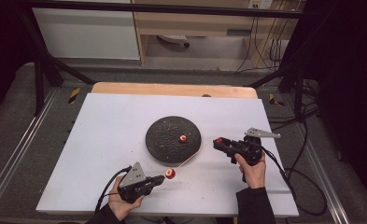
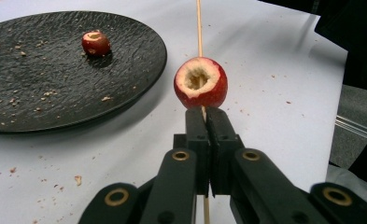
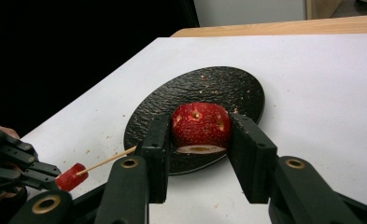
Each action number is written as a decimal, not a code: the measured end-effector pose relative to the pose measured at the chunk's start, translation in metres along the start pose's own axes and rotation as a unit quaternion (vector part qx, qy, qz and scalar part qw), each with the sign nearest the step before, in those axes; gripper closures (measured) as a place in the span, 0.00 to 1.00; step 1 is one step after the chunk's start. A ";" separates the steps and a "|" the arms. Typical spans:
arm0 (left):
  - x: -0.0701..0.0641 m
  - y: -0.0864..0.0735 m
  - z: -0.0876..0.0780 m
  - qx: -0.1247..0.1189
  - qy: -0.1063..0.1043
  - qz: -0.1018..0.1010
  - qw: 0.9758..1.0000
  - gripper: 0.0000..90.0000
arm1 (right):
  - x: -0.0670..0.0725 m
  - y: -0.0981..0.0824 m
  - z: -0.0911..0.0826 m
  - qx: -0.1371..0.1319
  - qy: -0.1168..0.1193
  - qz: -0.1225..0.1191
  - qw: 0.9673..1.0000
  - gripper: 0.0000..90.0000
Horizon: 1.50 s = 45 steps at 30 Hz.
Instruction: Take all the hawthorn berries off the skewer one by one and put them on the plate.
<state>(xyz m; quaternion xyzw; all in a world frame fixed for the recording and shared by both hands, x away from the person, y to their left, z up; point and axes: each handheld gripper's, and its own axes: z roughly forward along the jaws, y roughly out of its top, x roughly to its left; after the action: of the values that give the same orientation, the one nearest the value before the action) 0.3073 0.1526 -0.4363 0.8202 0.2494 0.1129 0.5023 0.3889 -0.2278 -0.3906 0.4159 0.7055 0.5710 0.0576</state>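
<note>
My left gripper is shut on a thin wooden skewer that points up and right toward the plate. A red cored fruit is threaded on the skewer just past the left gripper tips. My right gripper hovers right of the black plate, shut on a second red fruit held between its pads. A third red fruit lies on the plate. The right gripper view has the left gripper with its skewered fruit at lower left.
A white sheet covers the table, with a wooden edge at the back. Crumbs dot the plate and the sheet near it. Black frame legs and floor cables flank the table.
</note>
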 end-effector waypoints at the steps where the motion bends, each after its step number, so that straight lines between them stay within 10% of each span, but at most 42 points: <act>1: 0.000 0.000 0.000 0.000 0.001 -0.001 1.000 0.98 | -0.001 0.000 0.000 0.000 -0.002 0.000 1.000 0.68; 23: 0.035 0.002 -0.024 -0.023 0.047 -0.045 0.998 0.98 | 0.014 0.003 0.032 0.040 0.001 -0.023 0.999 0.68; 45: 0.047 0.001 -0.032 -0.033 0.067 -0.056 0.996 0.98 | 0.034 0.012 0.115 0.114 -0.008 -0.042 0.993 0.68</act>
<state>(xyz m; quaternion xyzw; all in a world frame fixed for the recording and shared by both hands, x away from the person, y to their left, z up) 0.3334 0.2016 -0.4230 0.7789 0.3238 0.1476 0.5164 0.4373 -0.1180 -0.4061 0.3942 0.7823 0.4807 0.0398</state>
